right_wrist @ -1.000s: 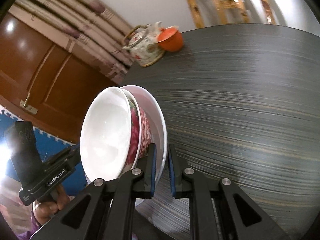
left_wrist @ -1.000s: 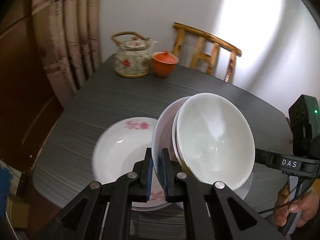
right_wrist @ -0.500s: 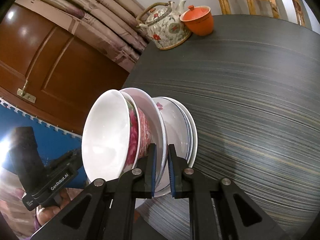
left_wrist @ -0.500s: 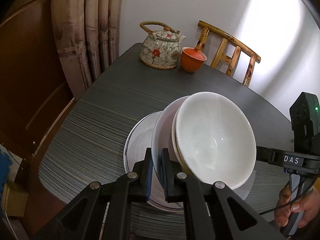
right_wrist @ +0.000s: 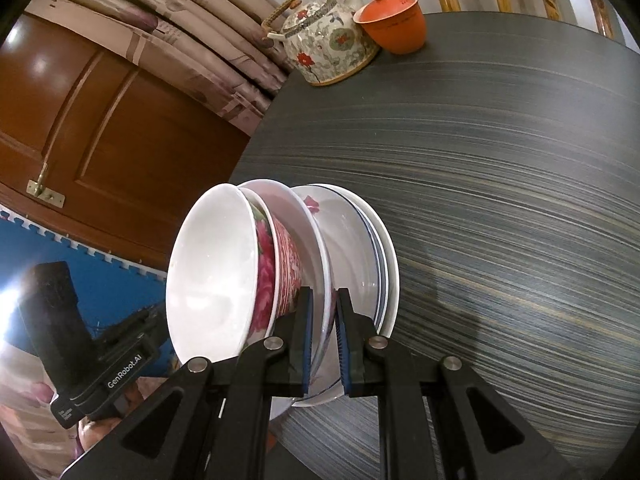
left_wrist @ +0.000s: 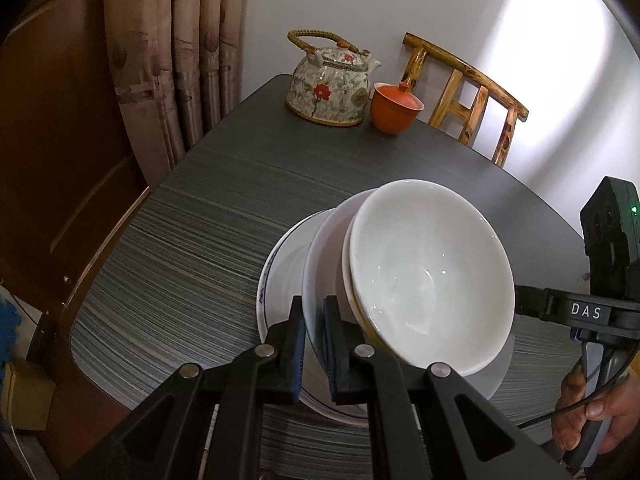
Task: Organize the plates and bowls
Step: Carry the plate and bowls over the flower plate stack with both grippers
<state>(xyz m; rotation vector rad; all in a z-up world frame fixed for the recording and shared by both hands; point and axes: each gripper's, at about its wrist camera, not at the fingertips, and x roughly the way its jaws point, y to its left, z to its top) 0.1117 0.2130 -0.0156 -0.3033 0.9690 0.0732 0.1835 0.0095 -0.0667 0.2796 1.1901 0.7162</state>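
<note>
Both grippers pinch opposite rims of a white plate [left_wrist: 320, 256] [right_wrist: 294, 224] that carries two nested bowls: a white-inside bowl [left_wrist: 428, 276] [right_wrist: 212, 276] with pink flowers outside, sitting in a red-patterned bowl [right_wrist: 286, 256]. My left gripper [left_wrist: 314, 344] is shut on the plate's near rim. My right gripper [right_wrist: 324, 344] is shut on the opposite rim. The stack hangs just over a pile of plates on the table, topped by a blue-rimmed plate [left_wrist: 280, 276] [right_wrist: 360, 248]. Whether it touches the pile is unclear.
A floral teapot [left_wrist: 330, 90] [right_wrist: 326, 42] and an orange lidded cup [left_wrist: 394, 106] [right_wrist: 394, 20] stand at the far edge of the dark striped table [left_wrist: 224, 208] [right_wrist: 500, 160]. A wooden chair [left_wrist: 464, 92] stands behind. Curtain and wooden door lie left.
Both grippers carried the plate with bowls over the table and down toward the pile of plates; the pile now sits directly under the held plate.
</note>
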